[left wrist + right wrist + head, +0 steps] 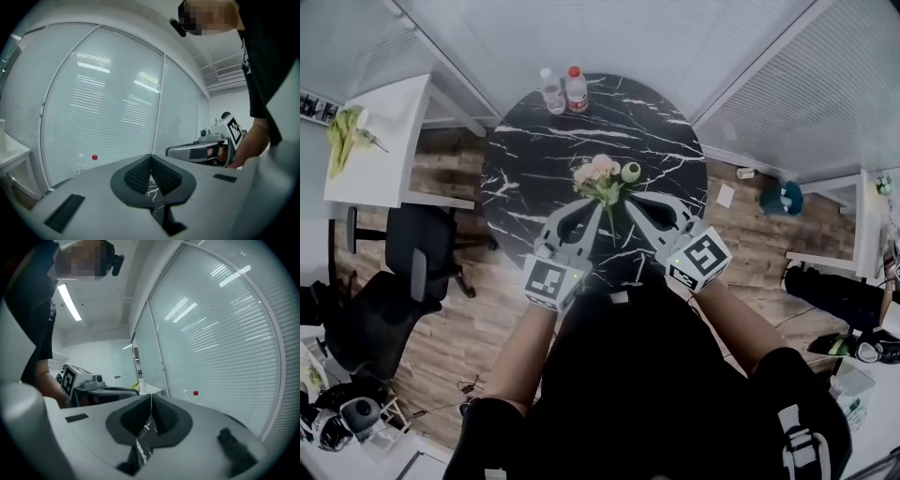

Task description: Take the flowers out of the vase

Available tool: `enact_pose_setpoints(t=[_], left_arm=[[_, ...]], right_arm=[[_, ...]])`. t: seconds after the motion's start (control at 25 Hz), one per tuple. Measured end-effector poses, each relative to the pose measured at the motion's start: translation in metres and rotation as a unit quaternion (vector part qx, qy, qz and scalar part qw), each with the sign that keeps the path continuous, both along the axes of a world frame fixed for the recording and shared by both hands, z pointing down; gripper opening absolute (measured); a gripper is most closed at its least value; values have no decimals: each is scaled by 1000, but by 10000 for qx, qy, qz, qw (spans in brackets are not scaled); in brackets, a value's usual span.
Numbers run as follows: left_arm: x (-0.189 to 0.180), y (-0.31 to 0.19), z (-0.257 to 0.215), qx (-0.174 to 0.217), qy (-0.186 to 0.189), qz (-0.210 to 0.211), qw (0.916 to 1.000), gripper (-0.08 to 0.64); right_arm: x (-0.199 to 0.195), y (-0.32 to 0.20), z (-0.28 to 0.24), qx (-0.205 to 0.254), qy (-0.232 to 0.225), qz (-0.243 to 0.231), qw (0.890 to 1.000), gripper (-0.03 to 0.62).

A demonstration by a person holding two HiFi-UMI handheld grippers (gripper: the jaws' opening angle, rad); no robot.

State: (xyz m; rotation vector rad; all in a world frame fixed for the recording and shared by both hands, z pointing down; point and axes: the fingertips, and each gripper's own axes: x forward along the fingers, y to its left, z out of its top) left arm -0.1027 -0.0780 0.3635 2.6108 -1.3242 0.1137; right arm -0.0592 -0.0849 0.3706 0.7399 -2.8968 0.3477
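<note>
On table (pixel 534 141), flowers (pixel 598 176) lie stems toward person (pixel 647 375); left claw (pixel 150 161), right claw (pixel 151 403) closed, empty.

Nothing legible; the label on the red-capped bottle (pixel 576 91) is too small.

Likely office: blinds (pixel 806 103), white desk (pixel 380 141), swivel chair (pixel 422 253).

Round black marble-look bench with white veins (pixel 534 159) at room centre, on brown wood-plank floor (pixel 459 309). White rectangular side table (pixel 389 141) to the left of bench, black office chair (pixel 417 248) near it on the floor. Glass partition walls with closed white slatted blinds (pixel 108 108) behind bench, meeting at an angle. White ceiling (pixel 108 296) with long strip light (pixel 69 302), lit.
</note>
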Motion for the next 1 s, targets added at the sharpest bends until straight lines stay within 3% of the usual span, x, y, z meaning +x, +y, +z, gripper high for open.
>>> enact_pose_setpoints(t=[0.48, 1.0], left_arm=[[12, 2, -49, 324, 259, 74, 9991, 11], [18, 10, -59, 471, 109, 102, 9988, 11]], right_arm=[[6, 2, -50, 487, -250, -72, 9985, 20], [9, 11, -57, 600, -214, -98, 9979, 18]])
